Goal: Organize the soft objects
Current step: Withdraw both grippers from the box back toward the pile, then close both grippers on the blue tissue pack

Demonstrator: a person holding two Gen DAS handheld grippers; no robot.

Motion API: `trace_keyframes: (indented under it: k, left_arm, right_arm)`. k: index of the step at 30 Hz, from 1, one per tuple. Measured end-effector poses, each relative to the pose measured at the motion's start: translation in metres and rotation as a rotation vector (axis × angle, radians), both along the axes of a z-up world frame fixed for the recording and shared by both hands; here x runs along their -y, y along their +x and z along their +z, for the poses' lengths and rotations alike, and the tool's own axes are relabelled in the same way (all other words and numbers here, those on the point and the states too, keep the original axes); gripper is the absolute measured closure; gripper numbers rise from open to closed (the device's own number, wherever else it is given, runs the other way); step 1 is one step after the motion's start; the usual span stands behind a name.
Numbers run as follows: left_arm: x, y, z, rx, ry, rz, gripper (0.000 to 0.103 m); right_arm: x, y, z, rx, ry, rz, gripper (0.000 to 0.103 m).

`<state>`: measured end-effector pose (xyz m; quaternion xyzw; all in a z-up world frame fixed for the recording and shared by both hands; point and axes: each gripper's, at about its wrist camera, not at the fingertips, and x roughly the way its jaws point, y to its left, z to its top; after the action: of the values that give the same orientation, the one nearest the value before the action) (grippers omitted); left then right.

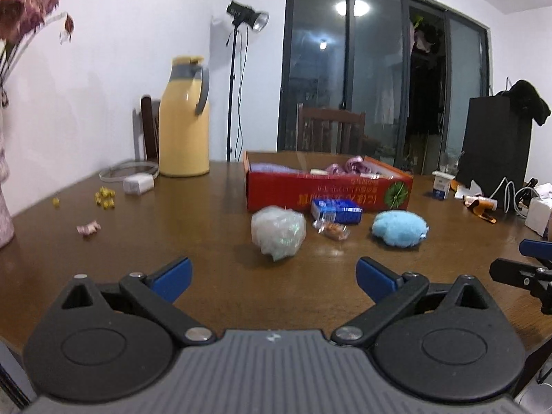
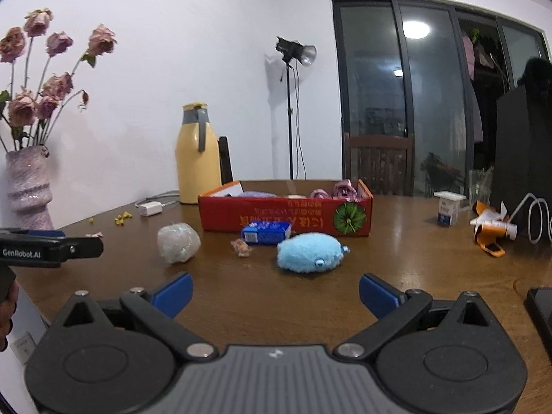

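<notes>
A brown wooden tabletop [image 2: 396, 241] stands before a white wall and dark glass doors. The red cardboard box [image 2: 286, 217] sits mid-table, apparently as the collecting bin. In front of it lie the blue plush toy [image 2: 308, 252] and white crinkly bundle [image 1: 278, 233], within reach. Left claw [image 1: 274, 277] and right claw [image 2: 276, 295] both gape wide, empty, each facing a soft item.

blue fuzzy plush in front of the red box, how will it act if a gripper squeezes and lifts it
The blue plush looks fluffy and rounded, so it will probably squash between the pads. It is likely light for its bulk. Its low, flattish rest on the table suggests it won't roll.
</notes>
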<state>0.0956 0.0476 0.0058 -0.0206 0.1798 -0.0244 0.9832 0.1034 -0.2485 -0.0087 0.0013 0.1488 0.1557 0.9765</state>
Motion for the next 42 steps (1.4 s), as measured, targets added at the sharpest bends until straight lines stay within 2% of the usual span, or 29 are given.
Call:
trace_keyframes:
  k: [8,11,16,18,19,20,22,23,27,29,31,34,36,39,40,42]
  left_arm:
    - [0.004,0.030,-0.005,-0.043,-0.014,-0.008,0.000]
    - [0.005,0.050,0.005,-0.032,-0.054,-0.010,0.000]
    - [0.010,0.094,0.027,-0.026,-0.105,-0.036,0.000]
    - [0.013,0.114,0.034,-0.015,-0.154,-0.100,0.006]
    - [0.013,0.124,0.035,-0.024,-0.174,-0.129,0.016]
    - [0.014,0.139,0.035,-0.056,-0.193,-0.153,0.031]
    - [0.017,0.167,0.032,-0.122,-0.196,-0.169,0.047]
    - [0.019,0.182,0.029,-0.154,-0.195,-0.167,0.051]
    - [0.021,0.236,0.016,-0.260,-0.257,-0.157,0.051]
    - [0.022,0.260,0.007,-0.309,-0.288,-0.158,0.053]
    - [0.023,0.279,-0.002,-0.360,-0.311,-0.143,0.061]
    - [0.021,0.297,-0.016,-0.419,-0.357,-0.141,0.077]
    - [0.017,0.299,-0.020,-0.426,-0.404,-0.153,0.081]
    - [0.018,0.296,-0.016,-0.417,-0.409,-0.139,0.083]
    - [0.018,0.292,-0.012,-0.408,-0.412,-0.143,0.083]
    - [0.020,0.279,0.002,-0.385,-0.412,-0.167,0.083]
  right_arm:
    - [0.004,0.036,-0.006,-0.064,0.050,-0.022,0.000]
    - [0.005,0.061,-0.002,-0.107,0.083,-0.039,0.003]
    - [0.002,0.113,0.005,-0.167,0.148,-0.007,0.009]
    - [-0.002,0.136,0.009,-0.178,0.151,0.011,0.015]
    - [-0.004,0.146,0.010,-0.178,0.153,0.023,0.017]
    - [-0.006,0.159,0.012,-0.178,0.158,0.030,0.019]
    - [-0.010,0.180,0.014,-0.183,0.167,0.043,0.024]
    - [-0.013,0.192,0.014,-0.195,0.169,0.049,0.029]
    - [-0.026,0.243,0.009,-0.259,0.203,0.079,0.036]
    - [-0.035,0.267,0.004,-0.289,0.203,0.074,0.046]
    - [-0.042,0.284,-0.001,-0.323,0.207,0.066,0.053]
    - [-0.049,0.302,-0.012,-0.389,0.215,0.074,0.064]
    - [-0.052,0.305,-0.019,-0.401,0.225,0.092,0.073]
    - [-0.050,0.302,-0.020,-0.387,0.240,0.089,0.076]
    - [-0.049,0.300,-0.017,-0.377,0.242,0.083,0.080]
    - [-0.047,0.287,-0.005,-0.337,0.242,0.081,0.081]
